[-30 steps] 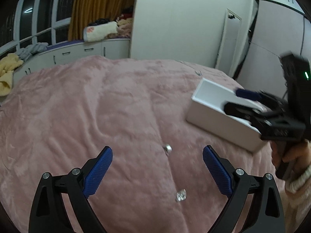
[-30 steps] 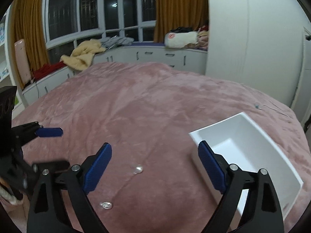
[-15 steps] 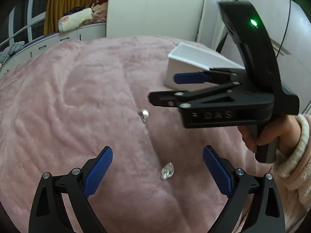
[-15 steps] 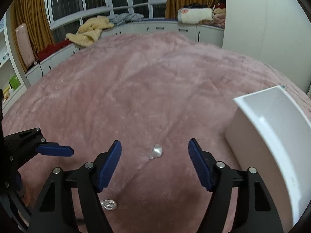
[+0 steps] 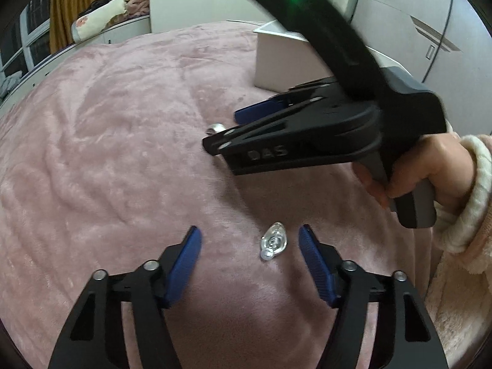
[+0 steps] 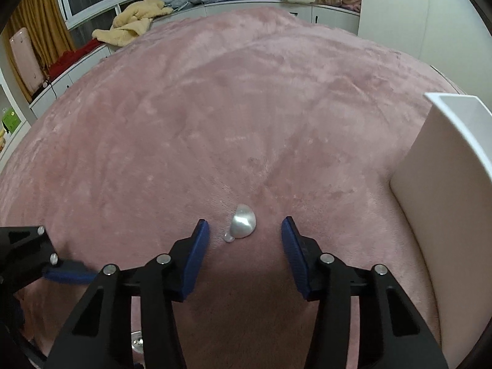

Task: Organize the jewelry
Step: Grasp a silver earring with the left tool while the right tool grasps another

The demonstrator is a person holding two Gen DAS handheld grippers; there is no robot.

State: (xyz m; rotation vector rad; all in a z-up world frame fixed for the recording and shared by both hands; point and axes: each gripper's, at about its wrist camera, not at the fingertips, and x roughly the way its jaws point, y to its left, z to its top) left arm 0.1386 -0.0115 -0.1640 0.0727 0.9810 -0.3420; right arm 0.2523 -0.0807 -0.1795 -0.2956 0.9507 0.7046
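Note:
Two small silver earrings lie on a pink plush blanket (image 6: 215,107). A clear teardrop earring (image 5: 273,240) rests between the blue pads of my left gripper (image 5: 249,240); its jaws are closing and the pads stand apart from it. A pearly shell-shaped earring (image 6: 243,225) lies between the pads of my right gripper (image 6: 245,230), whose jaws are also closing without touching it. In the left wrist view the right gripper (image 5: 233,126) hovers over that earring (image 5: 215,128), held by a hand (image 5: 409,166). A white box (image 6: 446,184) stands to the right.
The white box (image 5: 276,58) sits beyond the right gripper in the left wrist view. The left gripper's fingers (image 6: 67,273) show at the lower left of the right wrist view. Window bench with blankets (image 6: 132,27), white wardrobe (image 6: 393,6) behind the bed.
Both grippers have come down closer to the blanket and their jaws have narrowed. Each earring now lies between a pair of pads. The right gripper looms larger in the left wrist view.

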